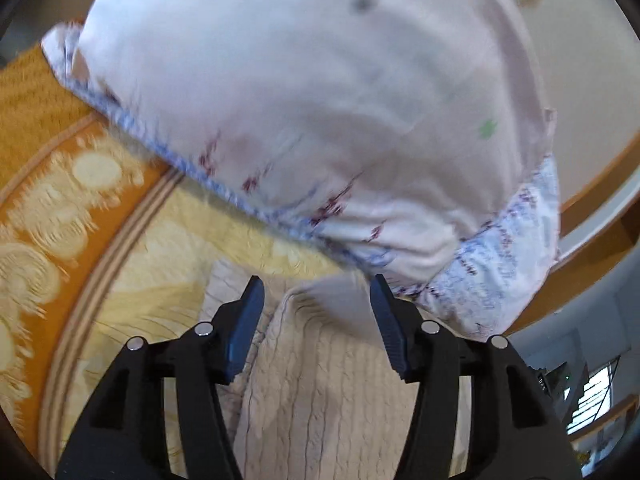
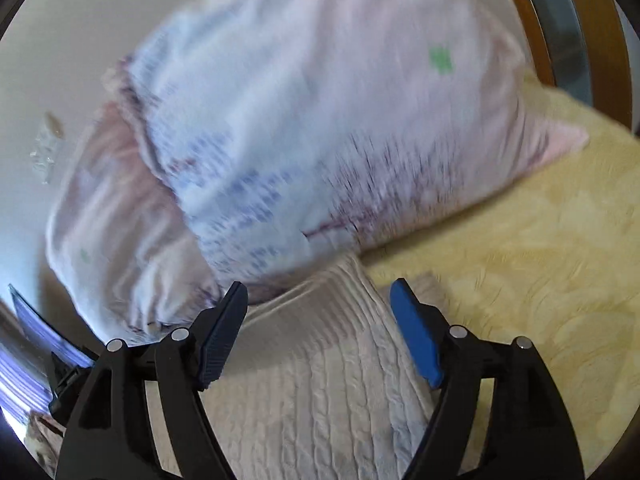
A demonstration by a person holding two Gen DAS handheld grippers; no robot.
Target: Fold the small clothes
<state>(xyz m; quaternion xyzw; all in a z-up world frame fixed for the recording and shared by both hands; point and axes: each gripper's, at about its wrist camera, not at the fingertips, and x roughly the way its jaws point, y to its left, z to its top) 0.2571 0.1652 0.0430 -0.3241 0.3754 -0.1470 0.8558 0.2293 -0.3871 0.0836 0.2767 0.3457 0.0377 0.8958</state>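
Knitwear fills the space under both of my tools: a pale cable-knit sweater lies on the yellow bedspread, and each wrist view looks straight down along its fingers onto it. My left tool stands wide, with nothing between the fingers; the sweater's ribbed edge shows in the gap below them, and I cannot tell whether the tips touch the cloth. My right tool is spread just as wide and holds nothing either, with a ribbed corner of the sweater running up between its fingers. Just beyond the sweater sits a big pillow in a pinkish-white case with small blue, red and green marks and a blue-patterned end; in the right view the pillow looks to rest on the far edge of the knit, though the picture is blurred there and I cannot be sure of contact. The bedspread stretches off to the right of the right tool. In the left view an orange band with pale round motifs curves along the left side of the bedspread. Behind the pillow is a plain light wall, and a wooden frame shows at the upper right of the right view.
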